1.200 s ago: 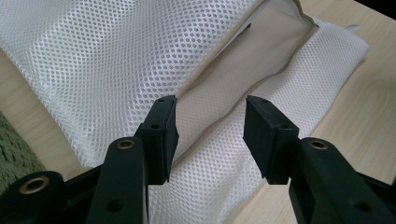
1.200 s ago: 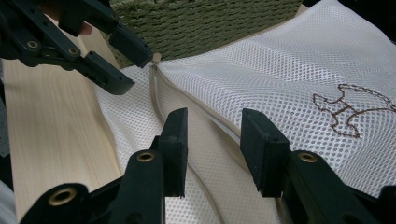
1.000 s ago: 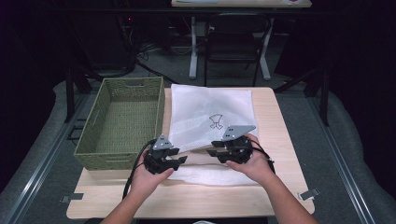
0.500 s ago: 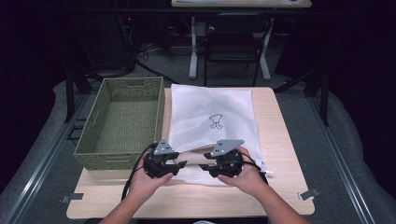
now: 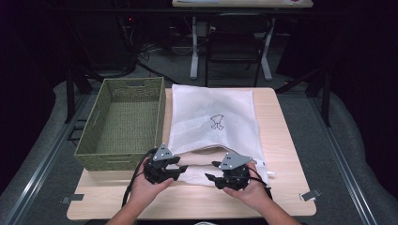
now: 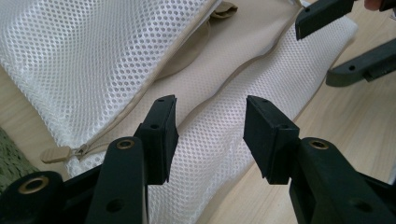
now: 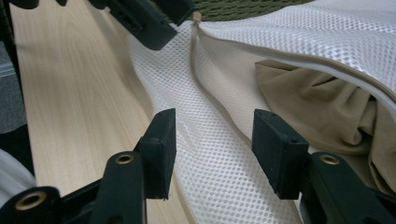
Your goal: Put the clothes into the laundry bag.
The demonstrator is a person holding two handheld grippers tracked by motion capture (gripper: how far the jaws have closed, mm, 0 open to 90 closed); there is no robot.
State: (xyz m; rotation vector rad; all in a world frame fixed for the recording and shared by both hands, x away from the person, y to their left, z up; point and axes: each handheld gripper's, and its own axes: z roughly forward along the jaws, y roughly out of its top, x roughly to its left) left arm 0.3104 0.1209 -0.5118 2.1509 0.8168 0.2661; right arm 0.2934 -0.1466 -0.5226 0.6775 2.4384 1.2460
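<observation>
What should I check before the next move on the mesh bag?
1. Mesh bag unzipped at near edge: ok.
2. Beige cloth reachable through the opening: ok.
3. Left claw open over lower mesh flap: ok.
4. Right claw open, its jaws have just been opening, nothing pinched: ok.
5. Basket beside the bag with room inside: ok.
6. Cloth free of the zipper: cannot tell.

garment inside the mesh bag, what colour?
Beige/tan garment, seen through the open zip of the white mesh bag; clearest in the right gripper view.
</observation>
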